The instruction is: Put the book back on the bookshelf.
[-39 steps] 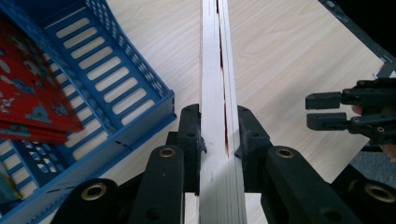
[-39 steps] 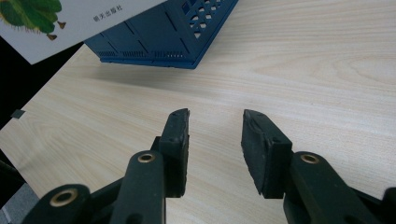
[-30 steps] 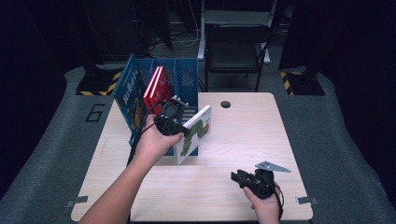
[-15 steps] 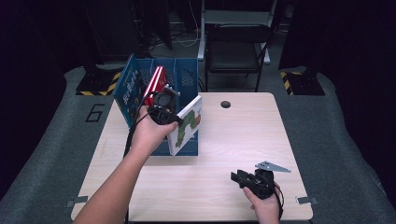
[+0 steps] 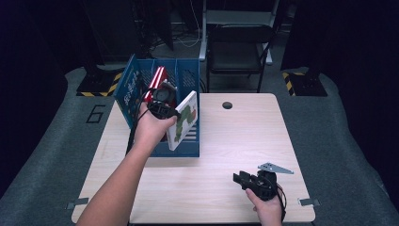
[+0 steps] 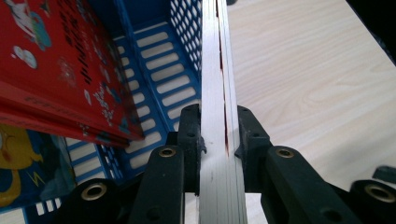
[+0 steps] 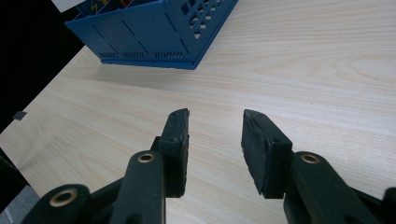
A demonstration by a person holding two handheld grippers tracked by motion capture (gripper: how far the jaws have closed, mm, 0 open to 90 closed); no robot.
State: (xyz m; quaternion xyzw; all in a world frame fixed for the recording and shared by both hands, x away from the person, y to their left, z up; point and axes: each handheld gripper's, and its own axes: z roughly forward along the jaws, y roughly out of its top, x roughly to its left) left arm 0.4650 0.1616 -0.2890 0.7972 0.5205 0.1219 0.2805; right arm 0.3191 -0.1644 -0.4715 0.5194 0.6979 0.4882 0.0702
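Note:
My left gripper (image 5: 165,107) is shut on a white picture book (image 5: 183,120) with a green caterpillar on its cover, held tilted over the right part of the blue plastic crate (image 5: 188,149). Along the jaws, the book's page edges (image 6: 215,93) run straight ahead between both pads (image 6: 192,135), with the crate's slotted floor (image 6: 154,88) to the left. A red book (image 5: 157,81) leans inside the crate; its cover (image 6: 56,65) fills the upper left. My right gripper (image 5: 244,179) rests near the table's front right, open with nothing between its pads (image 7: 176,135).
The light wooden table (image 5: 244,136) has a dark round hole (image 5: 227,105) near its far edge. A grey three-cornered plate (image 5: 275,168) sticks out beside the right gripper. A black chair (image 5: 235,47) stands behind the table. The crate's blue wall (image 7: 154,42) lies ahead of the right gripper.
My left hand has carried the white book away from me and to the left, from in front of the crate to over its right part. The right gripper has stayed put.

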